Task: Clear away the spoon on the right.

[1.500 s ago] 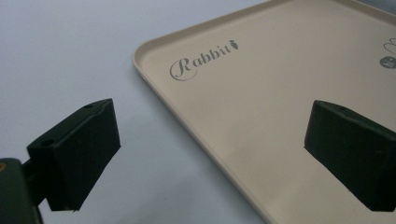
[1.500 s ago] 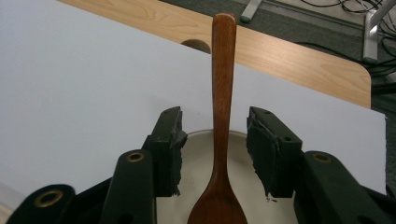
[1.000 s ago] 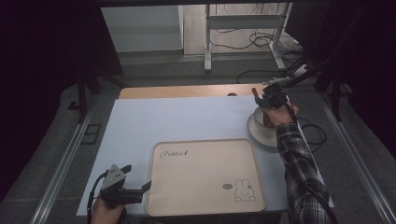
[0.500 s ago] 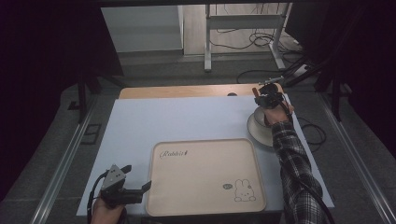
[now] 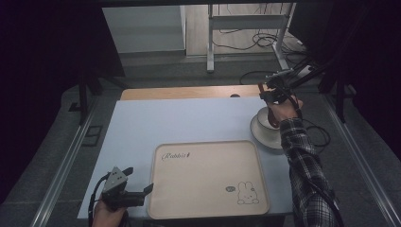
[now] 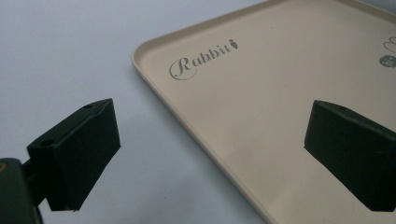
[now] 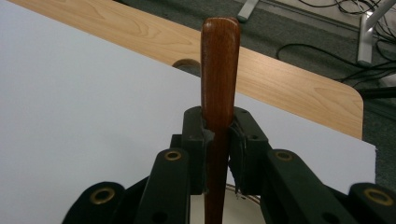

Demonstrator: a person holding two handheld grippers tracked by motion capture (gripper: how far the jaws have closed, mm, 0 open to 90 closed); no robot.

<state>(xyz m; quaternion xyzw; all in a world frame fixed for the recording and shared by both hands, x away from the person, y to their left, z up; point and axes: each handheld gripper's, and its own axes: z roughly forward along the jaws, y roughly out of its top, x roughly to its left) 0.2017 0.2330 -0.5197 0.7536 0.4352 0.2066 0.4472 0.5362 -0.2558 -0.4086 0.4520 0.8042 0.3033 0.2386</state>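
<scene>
Both pads of my right gripper clench a wooden handle; a loose pinch could let it slip into the bowl below.

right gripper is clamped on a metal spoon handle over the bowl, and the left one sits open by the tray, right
Not quite: the handle is dark brown wood, not metal, as the right gripper view shows. The right gripper is clamped on it above the bowl, and the left gripper sits open by the tray.
</scene>
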